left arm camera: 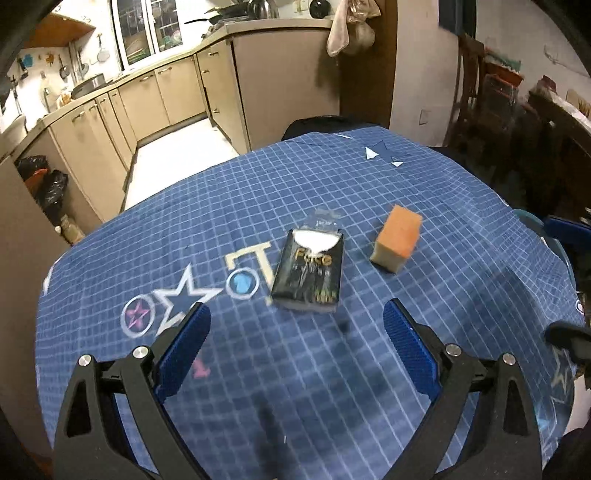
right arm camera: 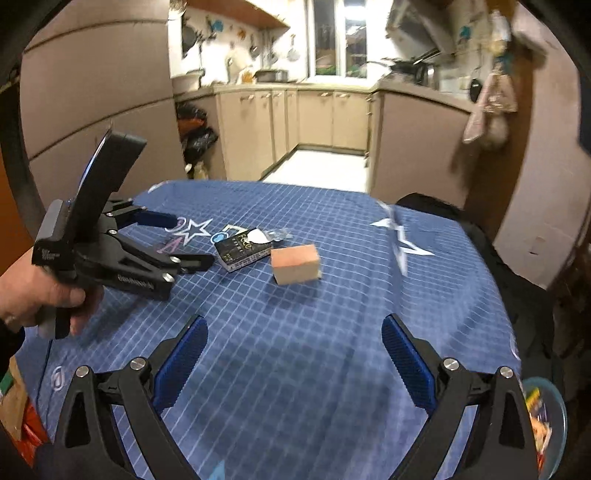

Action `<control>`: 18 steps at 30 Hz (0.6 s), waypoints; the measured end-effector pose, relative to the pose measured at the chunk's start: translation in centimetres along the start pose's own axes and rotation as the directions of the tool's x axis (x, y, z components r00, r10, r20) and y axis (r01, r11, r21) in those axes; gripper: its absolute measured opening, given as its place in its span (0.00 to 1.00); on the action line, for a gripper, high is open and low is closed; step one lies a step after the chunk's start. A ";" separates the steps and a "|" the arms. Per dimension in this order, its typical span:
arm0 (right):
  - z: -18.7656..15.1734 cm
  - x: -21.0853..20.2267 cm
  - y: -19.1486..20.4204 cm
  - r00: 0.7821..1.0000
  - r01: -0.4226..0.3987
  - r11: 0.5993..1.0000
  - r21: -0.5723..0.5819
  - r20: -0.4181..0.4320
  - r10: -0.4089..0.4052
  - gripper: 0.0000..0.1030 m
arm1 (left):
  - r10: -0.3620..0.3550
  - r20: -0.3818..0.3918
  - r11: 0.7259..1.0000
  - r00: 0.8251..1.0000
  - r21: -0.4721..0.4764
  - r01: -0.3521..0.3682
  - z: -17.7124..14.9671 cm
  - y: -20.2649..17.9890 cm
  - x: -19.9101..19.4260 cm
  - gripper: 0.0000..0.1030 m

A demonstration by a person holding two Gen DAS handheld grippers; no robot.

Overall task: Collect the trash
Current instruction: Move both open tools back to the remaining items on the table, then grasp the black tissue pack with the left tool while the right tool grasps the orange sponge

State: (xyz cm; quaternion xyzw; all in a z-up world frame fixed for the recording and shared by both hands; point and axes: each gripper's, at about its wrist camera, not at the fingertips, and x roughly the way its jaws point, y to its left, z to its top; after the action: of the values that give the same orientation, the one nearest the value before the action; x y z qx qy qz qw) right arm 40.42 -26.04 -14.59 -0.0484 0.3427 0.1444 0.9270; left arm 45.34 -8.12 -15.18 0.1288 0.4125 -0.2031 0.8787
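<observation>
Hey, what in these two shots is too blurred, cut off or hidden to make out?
- Small print on the black packet: motion blur, both views.
- Clear wrapper behind the packet: blurred; contents unclear.
- Glass dish, right wrist view: cut by the lens edge and the right claw.
- Sponge underside: hidden.

Tablecloth (left arm camera: 461, 280): blue, white grid — beneath the claws.
Cabinets (right arm camera: 317, 118): beige, far ahead of the claws.
Towel (left arm camera: 338, 35): hanging — far ahead.
Glass dish (right arm camera: 550, 413): right of the right claw.
</observation>
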 end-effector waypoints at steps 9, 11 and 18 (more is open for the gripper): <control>2.7 4.9 -0.8 0.999 -0.036 0.999 -0.021 -0.019 0.036 0.92 | -0.010 -0.001 1.000 1.000 0.005 0.010 0.7 0.7 3.0 0.87; 2.9 5.5 -1.3 0.999 -0.040 0.999 -0.012 -0.016 0.039 0.92 | -0.016 -0.008 1.000 1.000 0.002 0.016 0.8 0.9 3.7 0.81; 3.0 6.6 -2.3 0.998 -0.063 0.998 -0.005 -0.014 0.062 0.92 | -0.049 -0.027 0.999 0.998 -0.007 0.049 1.0 1.2 5.3 0.57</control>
State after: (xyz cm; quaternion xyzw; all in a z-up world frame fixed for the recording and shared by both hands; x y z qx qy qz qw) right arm 47.73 -26.11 -16.58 -0.0411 0.3502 0.1738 0.9195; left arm 49.61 -8.82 -18.64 0.1188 0.4279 -0.2215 0.8682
